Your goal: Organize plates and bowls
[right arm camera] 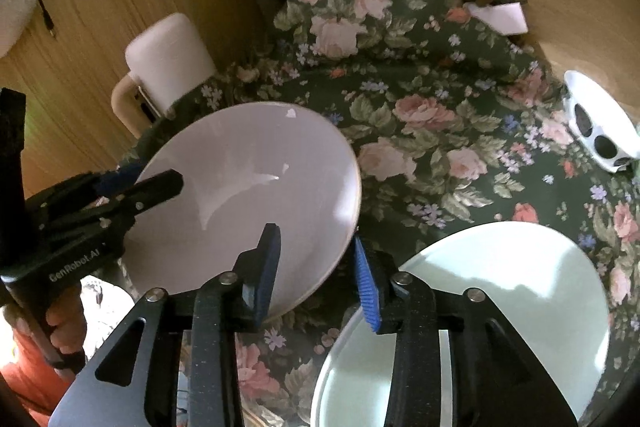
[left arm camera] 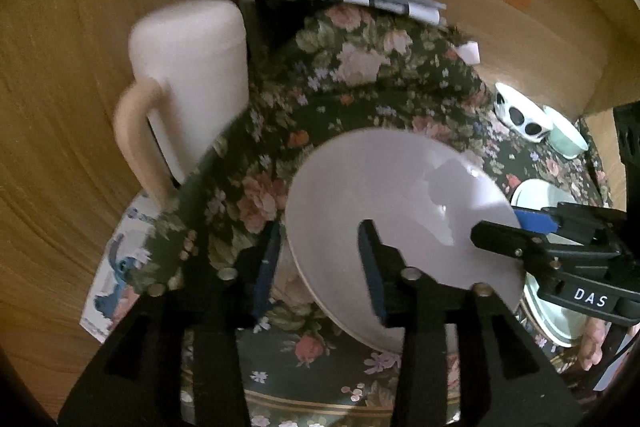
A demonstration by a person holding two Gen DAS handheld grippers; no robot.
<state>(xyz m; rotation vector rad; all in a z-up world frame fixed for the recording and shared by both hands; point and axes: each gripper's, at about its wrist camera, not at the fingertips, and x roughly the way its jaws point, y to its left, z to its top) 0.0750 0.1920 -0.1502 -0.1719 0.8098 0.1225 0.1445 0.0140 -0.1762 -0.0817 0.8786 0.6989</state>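
The left gripper (left arm camera: 324,267) straddles the white plate's (left arm camera: 400,203) rim at 7 o'clock, its jaws fairly wide; whether they actually pinch it is hard to tell. The right gripper (right arm camera: 316,271) likewise brackets the rim at 5 o'clock. The plate is tilted above the floral tablecloth (right arm camera: 420,87), with open cloth toward 12. Only the right wrist shows the pale green plate (right arm camera: 520,287) whole. A cream mug (left arm camera: 192,75) stands at 10 by the wooden wall (left arm camera: 60,67).

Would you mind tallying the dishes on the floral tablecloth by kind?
Plates: 2, the white plate straddled by both grippers and the pale green plate
Bowls: 1, the spotted white bowl
Cups: 1, the pale green cup beside that bowl
Total: 4
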